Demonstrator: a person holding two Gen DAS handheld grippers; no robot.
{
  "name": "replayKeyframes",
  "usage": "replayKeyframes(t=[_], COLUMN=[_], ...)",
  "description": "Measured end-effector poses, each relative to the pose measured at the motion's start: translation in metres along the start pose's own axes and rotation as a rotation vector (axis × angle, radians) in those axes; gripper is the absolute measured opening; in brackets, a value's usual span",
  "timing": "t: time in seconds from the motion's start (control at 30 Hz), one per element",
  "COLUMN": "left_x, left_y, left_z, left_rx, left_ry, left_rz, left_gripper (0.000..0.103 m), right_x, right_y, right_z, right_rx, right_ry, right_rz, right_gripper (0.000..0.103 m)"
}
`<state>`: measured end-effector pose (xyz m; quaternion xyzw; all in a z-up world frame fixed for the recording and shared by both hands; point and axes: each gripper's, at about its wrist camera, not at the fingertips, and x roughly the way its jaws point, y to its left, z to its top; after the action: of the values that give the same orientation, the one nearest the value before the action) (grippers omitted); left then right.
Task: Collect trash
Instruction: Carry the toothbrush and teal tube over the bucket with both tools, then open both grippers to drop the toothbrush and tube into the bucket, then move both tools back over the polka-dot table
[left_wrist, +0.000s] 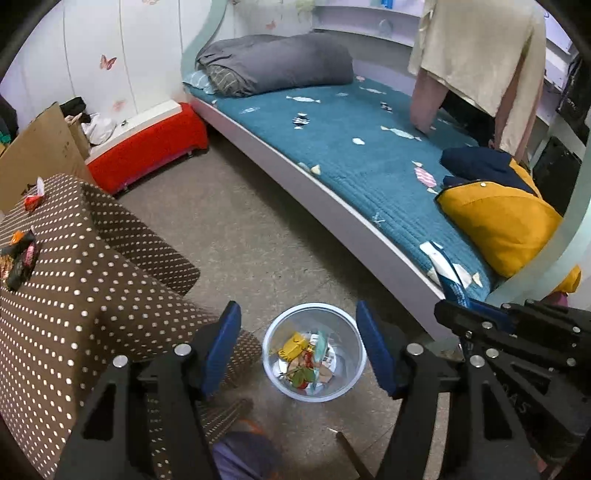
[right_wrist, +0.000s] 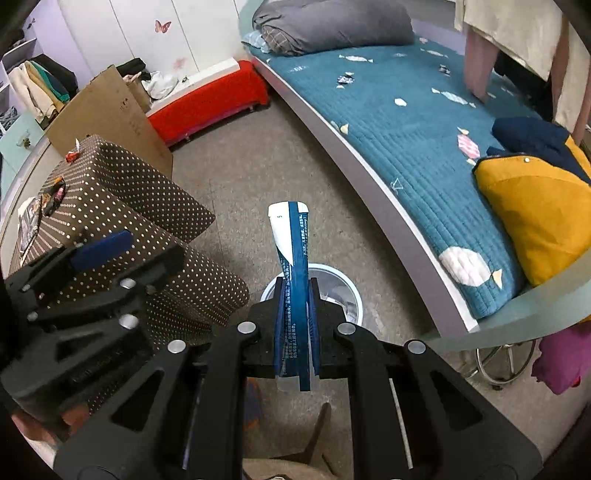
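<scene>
A clear round trash bin (left_wrist: 349, 373) stands on the floor with several crumpled wrappers (left_wrist: 303, 358) inside. My left gripper (left_wrist: 297, 314) hangs open right above it, with nothing between its blue pads. My right gripper (right_wrist: 295, 288) is shut on a long blue and white wrapper (right_wrist: 291, 236) that sticks up past the fingertips, just above the bin (right_wrist: 343, 291). In the left wrist view the right gripper (left_wrist: 480, 317) sits beside the left one, at the bed's edge. More wrappers (left_wrist: 22, 254) and a red one (left_wrist: 35, 195) lie on the brown dotted cover (left_wrist: 92, 266).
A bed with a teal quilt (left_wrist: 332, 147) runs along the right, with a yellow cushion (left_wrist: 506, 225) and a grey pillow (left_wrist: 273, 62) on it. A red bench (left_wrist: 147, 151) and cardboard (left_wrist: 40, 147) stand at the back left. A chrome stool base (right_wrist: 506, 362) is under the bed's end.
</scene>
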<state>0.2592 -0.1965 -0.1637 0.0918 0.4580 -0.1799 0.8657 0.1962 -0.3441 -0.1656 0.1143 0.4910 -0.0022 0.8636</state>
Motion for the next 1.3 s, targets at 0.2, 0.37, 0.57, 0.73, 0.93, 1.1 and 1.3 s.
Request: replayKeyframes(t=[0.2,0.37,0.57,0.73,0.93,1.1,1.3], left_x=[-0.010,-0.023,-0.035,-0.045,-0.070,-0.091,-0.113], left_y=[0.027,0.045,0.056,0.063,0.085,0.106,0.145], left_z=[-0.005,-0.006,-0.006,-0.008,-0.009,-0.012,-0.019], left_rx=[-0.032,-0.061,-0.085,-0.100,-0.137,-0.177,-0.242], left_ry=[-0.003,-0.021,-0.038,-0.050,-0.092,-0.130,-0.163], left_rz=[0.028,0.043,0.042,0.037,0.034,0.056,0.096], left_gripper=[0.064,0.064,0.064,0.066,0.067,0.070,0.072], right_x=[0.015,0.012,0.007,0.002,-0.013,-0.022,-0.027], right_y=[0.014,0.019,0.028,0.041,0.066,0.093,0.133], right_z=[0.004,0.010,0.010,0.010,0.016,0.027,0.040], right_rx=[-0.014,0.003,-0.029,-0.055,-0.097,-0.135,-0.182], right_ry=[0.023,-0.031,-0.024,-0.029,-0.065,-0.092,-0.118], right_rz=[0.026,-0.012,-0.010,0.000,0.023,0.045,0.075], right_gripper=[0.013,0.067,0.067,0.067,0.067,0.072,0.083])
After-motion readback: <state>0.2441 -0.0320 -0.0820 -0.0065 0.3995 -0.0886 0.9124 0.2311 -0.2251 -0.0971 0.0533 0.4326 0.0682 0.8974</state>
